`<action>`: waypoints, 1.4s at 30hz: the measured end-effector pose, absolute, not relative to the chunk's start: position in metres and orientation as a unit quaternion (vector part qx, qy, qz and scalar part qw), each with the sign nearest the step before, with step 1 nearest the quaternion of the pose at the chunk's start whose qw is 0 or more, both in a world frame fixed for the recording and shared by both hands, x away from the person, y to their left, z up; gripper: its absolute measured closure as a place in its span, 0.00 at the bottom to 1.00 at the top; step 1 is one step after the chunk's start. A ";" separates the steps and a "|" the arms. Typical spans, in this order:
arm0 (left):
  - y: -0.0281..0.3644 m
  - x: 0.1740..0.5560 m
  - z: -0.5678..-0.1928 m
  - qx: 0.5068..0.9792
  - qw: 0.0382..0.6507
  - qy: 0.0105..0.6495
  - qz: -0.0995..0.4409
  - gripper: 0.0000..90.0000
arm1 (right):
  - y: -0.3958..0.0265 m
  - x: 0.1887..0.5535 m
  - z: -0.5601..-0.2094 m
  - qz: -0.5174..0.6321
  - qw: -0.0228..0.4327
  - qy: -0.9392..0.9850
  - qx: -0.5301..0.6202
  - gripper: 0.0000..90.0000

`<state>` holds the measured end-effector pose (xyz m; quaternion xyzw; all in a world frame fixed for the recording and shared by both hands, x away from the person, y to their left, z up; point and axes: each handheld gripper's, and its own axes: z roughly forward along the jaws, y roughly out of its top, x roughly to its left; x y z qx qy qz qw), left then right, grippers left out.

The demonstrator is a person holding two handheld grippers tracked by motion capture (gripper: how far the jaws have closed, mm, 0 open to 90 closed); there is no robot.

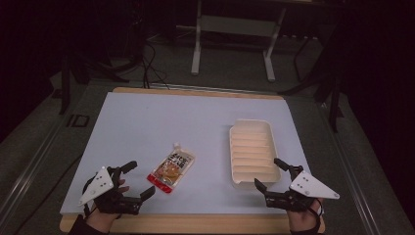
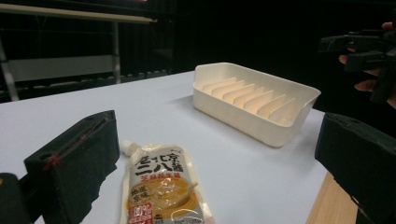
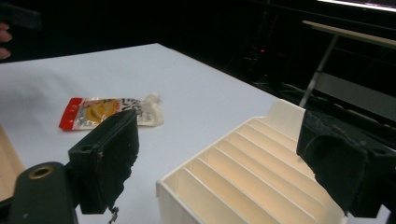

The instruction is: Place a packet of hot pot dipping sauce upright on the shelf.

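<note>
A flat sauce pouch (image 1: 171, 168) with a white spout and a red bottom edge lies on the pale mat, left of centre. To its right stands a cream ribbed tray (image 1: 252, 152) with nothing in it. My left gripper (image 1: 138, 178) is open near the front left, its jaws pointing at the pouch (image 2: 161, 186) from just short of it. My right gripper (image 1: 270, 172) is open at the tray's near right corner, jaws spread either side of the tray's (image 3: 243, 179) near end. In the right gripper view the pouch (image 3: 109, 111) lies farther off.
The mat (image 1: 161, 122) covers a wooden table whose front edge (image 1: 195, 223) shows by my hands. Behind the table a metal stand (image 1: 235, 39) and cables sit on a dark floor. The other gripper (image 2: 364, 49) shows far off in the left gripper view.
</note>
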<state>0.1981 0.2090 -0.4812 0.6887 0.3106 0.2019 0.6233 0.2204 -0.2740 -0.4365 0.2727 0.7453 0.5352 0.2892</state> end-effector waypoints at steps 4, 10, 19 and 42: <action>0.207 0.198 -0.481 0.697 0.617 0.305 0.201 0.00 | -0.275 0.219 -0.435 0.533 0.279 0.745 0.288 0.12; 0.201 0.197 -0.481 0.712 0.612 0.291 0.185 0.00 | -0.269 0.213 -0.429 0.548 0.264 0.748 0.266 0.11; 0.187 0.201 -0.462 0.726 0.590 0.312 0.164 0.00 | -0.261 0.206 -0.423 0.553 0.267 0.750 0.246 0.11; 0.171 0.256 -0.443 0.756 0.557 0.299 0.169 0.00 | -0.258 0.209 -0.424 0.549 0.258 0.753 0.254 0.12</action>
